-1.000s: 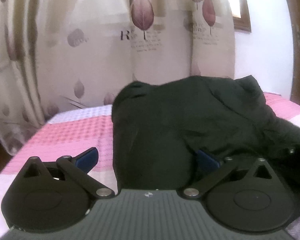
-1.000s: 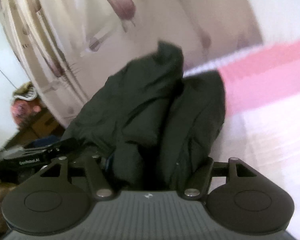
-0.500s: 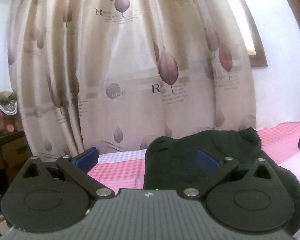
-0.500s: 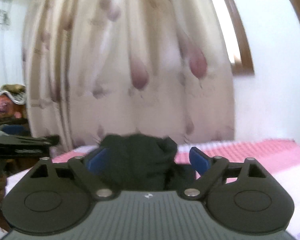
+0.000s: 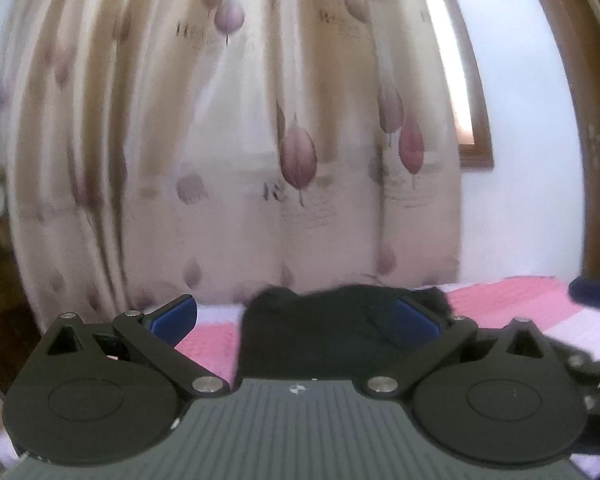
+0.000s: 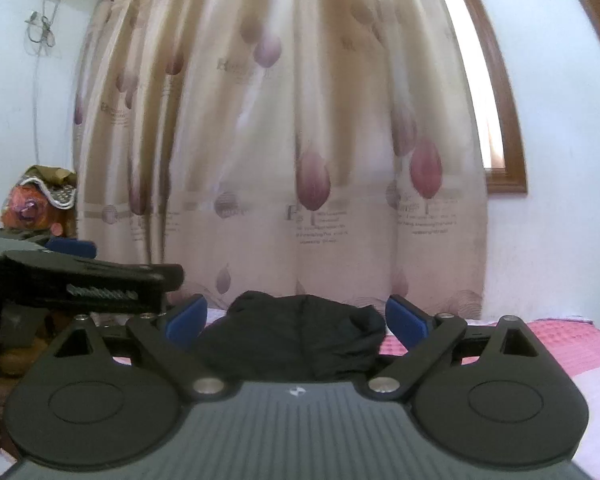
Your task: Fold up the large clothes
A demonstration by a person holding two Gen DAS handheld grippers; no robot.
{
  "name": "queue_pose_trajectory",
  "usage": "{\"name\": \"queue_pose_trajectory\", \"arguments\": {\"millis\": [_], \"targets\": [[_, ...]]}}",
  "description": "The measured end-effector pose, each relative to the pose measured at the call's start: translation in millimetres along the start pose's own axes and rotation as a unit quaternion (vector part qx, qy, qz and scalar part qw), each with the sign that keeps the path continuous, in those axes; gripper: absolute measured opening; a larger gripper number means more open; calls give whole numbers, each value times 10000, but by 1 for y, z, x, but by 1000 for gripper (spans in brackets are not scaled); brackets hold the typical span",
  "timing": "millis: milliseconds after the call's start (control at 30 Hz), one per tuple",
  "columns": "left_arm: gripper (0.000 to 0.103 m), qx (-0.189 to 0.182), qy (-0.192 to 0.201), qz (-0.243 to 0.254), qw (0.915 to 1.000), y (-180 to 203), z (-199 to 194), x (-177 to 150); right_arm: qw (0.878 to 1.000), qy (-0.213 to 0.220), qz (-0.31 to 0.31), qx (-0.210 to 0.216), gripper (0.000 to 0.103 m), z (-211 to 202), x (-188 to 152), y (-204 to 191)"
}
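Both claws fill the bottom of their own views, each a grey ribbed body flanked by two black round discs and black linkage arms. Across the lower middle of the left wrist view the left gripper point(image 5: 294, 318) has its blue fingertips point(image 5: 174, 316) spread wide apart, with nothing pinched between them. Across the lower middle of the right wrist view the right gripper point(image 6: 296, 318) is still spreading its jaws, and its blue pads point(image 6: 186, 318) touch no cloth; the garment sits beyond them, seen through the gap. Just past the fingers in both views lies the dark jacket point(image 6: 296, 332), bunched in a low rumpled heap at the centre of the frame, resting on the bed cover point(image 5: 512, 300), a pink and white checked cloth that runs out toward the lower right of each view. In the left wrist view the jacket point(image 5: 340, 320) partly sits behind the right-hand blue fingertip. At the left edge of the right wrist view the other gripper shows side-on, black with a blue tip, level and well to the left of the jacket. Farther back hangs a cream curtain point(image 6: 300, 140) printed with mauve leaves and lettering, filling the middle and top. A brown wooden window frame point(image 6: 504, 152) edges it at the right, against a pale wall.
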State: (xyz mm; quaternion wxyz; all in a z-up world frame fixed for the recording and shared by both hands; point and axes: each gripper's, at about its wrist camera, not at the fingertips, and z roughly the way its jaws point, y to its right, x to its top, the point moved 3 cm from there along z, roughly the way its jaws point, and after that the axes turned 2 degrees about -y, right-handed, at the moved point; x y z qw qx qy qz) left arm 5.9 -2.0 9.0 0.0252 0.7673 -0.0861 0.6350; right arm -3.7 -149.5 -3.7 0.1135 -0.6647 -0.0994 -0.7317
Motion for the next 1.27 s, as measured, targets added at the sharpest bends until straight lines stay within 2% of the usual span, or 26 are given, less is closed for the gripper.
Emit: {"name": "queue_pose_trajectory", "arguments": {"millis": [67, 233, 867, 1267], "targets": [[103, -104, -138, -225, 9996, -4, 3, 0, 10000, -28, 24, 15, 99, 0, 0, 2], [103, -49, -315, -432, 9986, -14, 11, -3, 9999, -103, 45, 1, 99, 1, -4, 2], [103, 137, -650, -505, 9965, -25, 28, -24, 9989, -418, -119, -149, 100, 10, -22, 0], [103, 223, -649, -470, 9965, -26, 32, -33, 9986, -467, -159, -165, 100, 11, -26, -2]]}}
